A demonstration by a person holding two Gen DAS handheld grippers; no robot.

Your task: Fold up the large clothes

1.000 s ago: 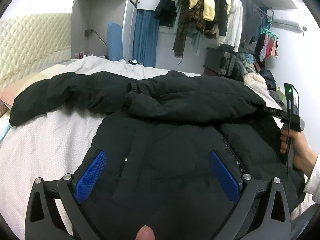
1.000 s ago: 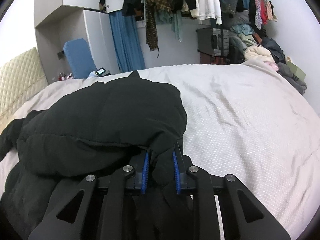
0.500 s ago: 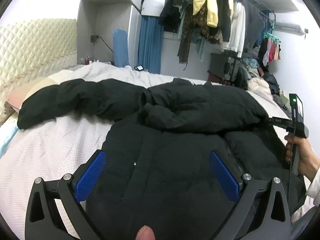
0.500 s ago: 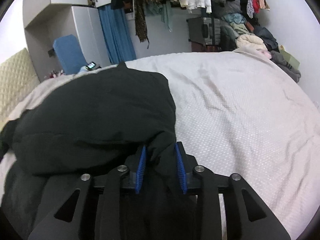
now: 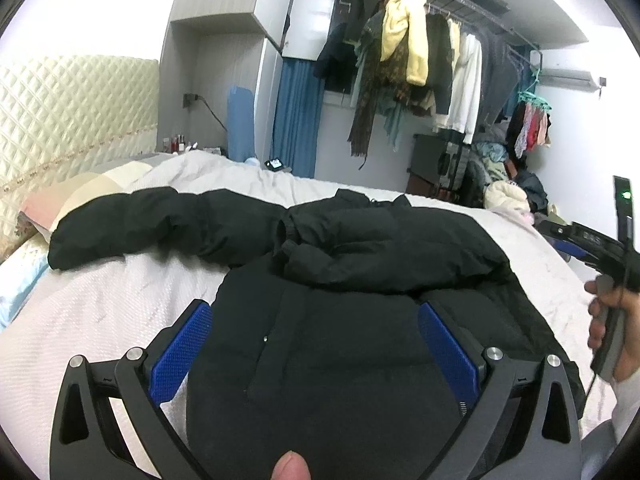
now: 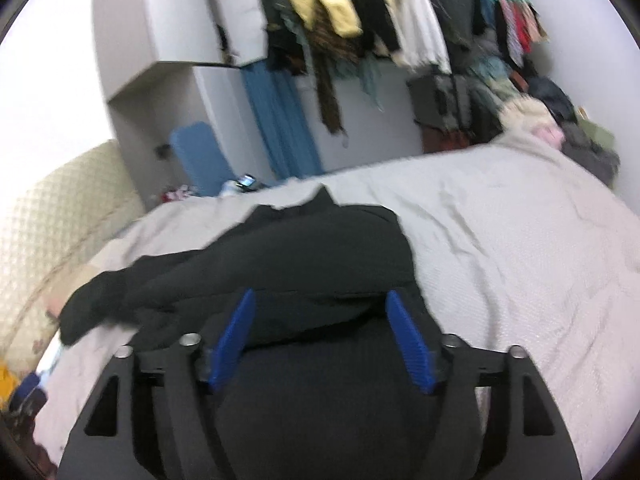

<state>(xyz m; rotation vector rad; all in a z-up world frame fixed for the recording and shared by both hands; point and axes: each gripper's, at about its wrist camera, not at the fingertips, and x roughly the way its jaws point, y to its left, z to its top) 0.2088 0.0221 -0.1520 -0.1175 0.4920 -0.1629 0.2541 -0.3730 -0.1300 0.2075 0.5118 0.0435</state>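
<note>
A large black padded jacket [image 5: 340, 320] lies on the bed. Its right sleeve [image 5: 392, 252] is folded across the chest. Its left sleeve [image 5: 160, 224] stretches out to the left. My left gripper [image 5: 314, 328] is open and empty, above the jacket's lower body. My right gripper [image 6: 320, 328] is open and empty, above the jacket [image 6: 320, 264] near its right side. It also shows in the left wrist view [image 5: 592, 240], lifted at the right edge.
The bed has a pale textured cover [image 6: 500, 248]. A quilted headboard [image 5: 68, 112] stands at the left. A rail of hanging clothes [image 5: 420, 52] and piled laundry [image 5: 508, 196] are beyond the bed. A phone [image 5: 275, 164] lies at the far edge.
My right gripper has opened, let go of the jacket fold and lifted back. My left gripper has pulled back and tilted up a little, still open.
</note>
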